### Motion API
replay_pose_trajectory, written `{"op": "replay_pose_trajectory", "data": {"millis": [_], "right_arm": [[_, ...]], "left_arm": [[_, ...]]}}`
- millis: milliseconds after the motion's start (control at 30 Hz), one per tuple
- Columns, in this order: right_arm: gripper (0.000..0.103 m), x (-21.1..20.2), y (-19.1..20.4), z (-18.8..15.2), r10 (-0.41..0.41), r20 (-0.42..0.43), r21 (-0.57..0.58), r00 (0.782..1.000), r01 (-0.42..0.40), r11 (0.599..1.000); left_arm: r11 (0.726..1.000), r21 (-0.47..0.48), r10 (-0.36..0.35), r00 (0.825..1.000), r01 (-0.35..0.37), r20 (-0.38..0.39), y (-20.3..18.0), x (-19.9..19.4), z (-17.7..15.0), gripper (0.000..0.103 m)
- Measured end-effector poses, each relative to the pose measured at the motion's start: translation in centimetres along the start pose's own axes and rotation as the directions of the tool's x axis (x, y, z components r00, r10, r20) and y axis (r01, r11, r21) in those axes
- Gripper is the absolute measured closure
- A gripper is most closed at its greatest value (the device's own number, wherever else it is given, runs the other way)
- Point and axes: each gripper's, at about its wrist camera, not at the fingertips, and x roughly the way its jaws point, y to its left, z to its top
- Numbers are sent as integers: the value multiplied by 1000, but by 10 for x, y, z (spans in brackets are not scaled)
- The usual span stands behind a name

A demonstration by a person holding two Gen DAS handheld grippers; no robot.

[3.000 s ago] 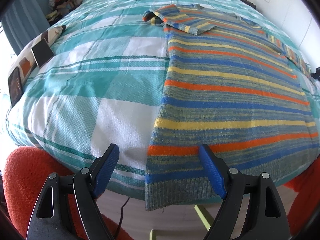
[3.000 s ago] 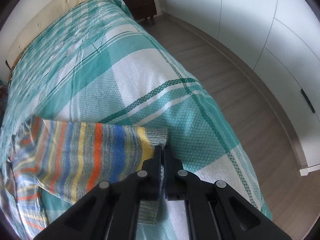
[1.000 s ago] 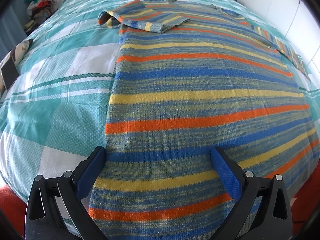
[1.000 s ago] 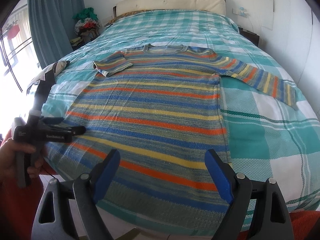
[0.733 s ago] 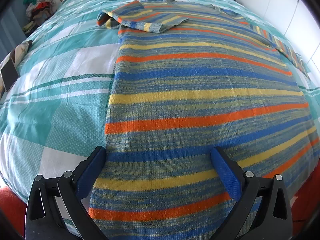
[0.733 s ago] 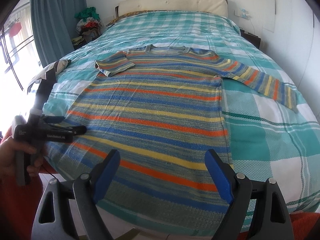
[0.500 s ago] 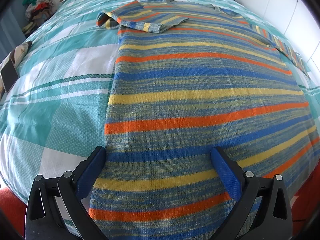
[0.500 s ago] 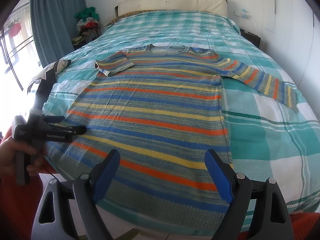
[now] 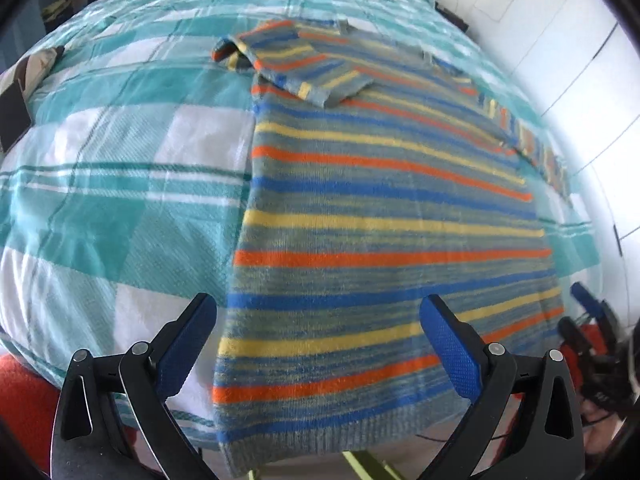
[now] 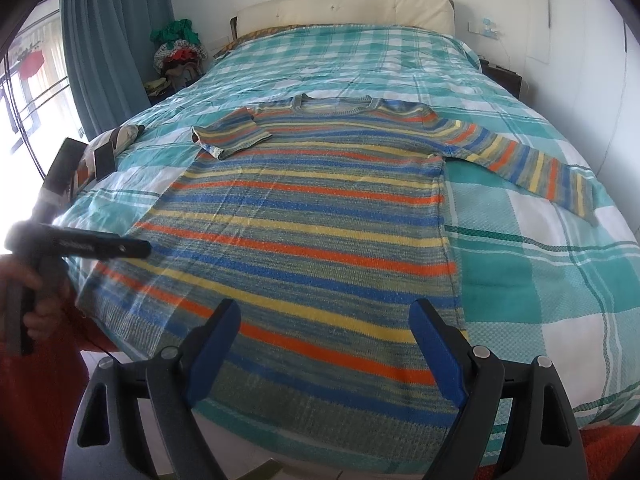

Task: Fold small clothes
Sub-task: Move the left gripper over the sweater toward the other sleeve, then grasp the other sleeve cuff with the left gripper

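A big bed [image 10: 520,280] fills the room. It has a cover with green and white squares. A cream headboard [image 10: 344,10] stands at the far end against a white wall [image 10: 580,8]. A blue curtain [image 10: 108,36] hangs by the bright window on the left side. A pile of clothes [image 10: 178,50] sits in the corner near the curtain. White cupboard doors [image 9: 568,52] run along the other side.

A striped sweater [image 10: 304,232] lies flat on the bed, front up, with its bottom edge hanging over the foot of the bed. One sleeve [image 10: 230,136] is folded in over the chest. The other sleeve [image 10: 524,164] lies stretched out to the side.

The left hand-held gripper [image 9: 318,340] is wide open, holds nothing, and sits over the sweater's bottom left corner. The right hand-held gripper [image 10: 326,340] is wide open too, holds nothing, and sits above the sweater's bottom edge.
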Motion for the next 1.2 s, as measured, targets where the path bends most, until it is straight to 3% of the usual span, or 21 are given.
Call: {"op": "replay_pose_trajectory", "data": {"millis": [133,200,300,367,400,433,567,667,700,733,833,933,1000,1067,1200], "right_arm": [[17,2,-5,2,23,-1,25,1000,-23,999],[17,5,-7,4,39,-5,41,999,-39,998],[17,8,-10,5,52,-11,59,999,-51,997],[17,8,-10,5,56,-13,65,998,-55,996],[17,8,-11,5,56,-13,67,998,-55,996],[17,8,-11,5,55,-14,67,998,-54,996],[17,9,-10,1,51,-29,71,998,-49,996],[17,11,-12,-1,47,-36,82,998,-43,996],[17,12,-14,-1,47,-39,87,998,-43,995],[17,13,-15,0,48,-43,92,998,-44,995],[17,15,-17,0,54,-47,104,997,-49,993],[17,13,-16,0,62,-39,102,997,-58,993],[17,13,-14,1,65,-35,91,997,-62,994],[17,13,-12,0,69,-36,81,997,-66,995],[17,17,-9,-1,80,-48,75,996,-77,994]], "left_arm": [[998,65,-21,991,12,136,-8,-39,56,1],[991,132,-28,985,5,168,-20,-40,85,1],[962,270,-19,986,-26,163,-39,-7,122,2],[938,340,14,990,-61,139,-50,27,138,14],[926,370,34,992,-77,120,-54,46,144,27],[912,399,59,994,-90,91,-57,66,149,33],[867,460,179,982,-190,67,-52,121,156,34],[850,497,167,984,-174,60,-45,136,153,35],[860,485,152,987,-159,54,-41,134,155,60],[875,458,157,987,-159,43,-36,132,158,99],[951,284,98,992,-118,83,-7,99,180,101],[998,12,58,981,-61,187,60,43,203,101],[983,-182,68,970,-25,234,114,14,209,101],[944,-331,92,968,-10,233,166,-2,210,101],[891,-449,168,967,-65,193,226,-10,189,101]]}}
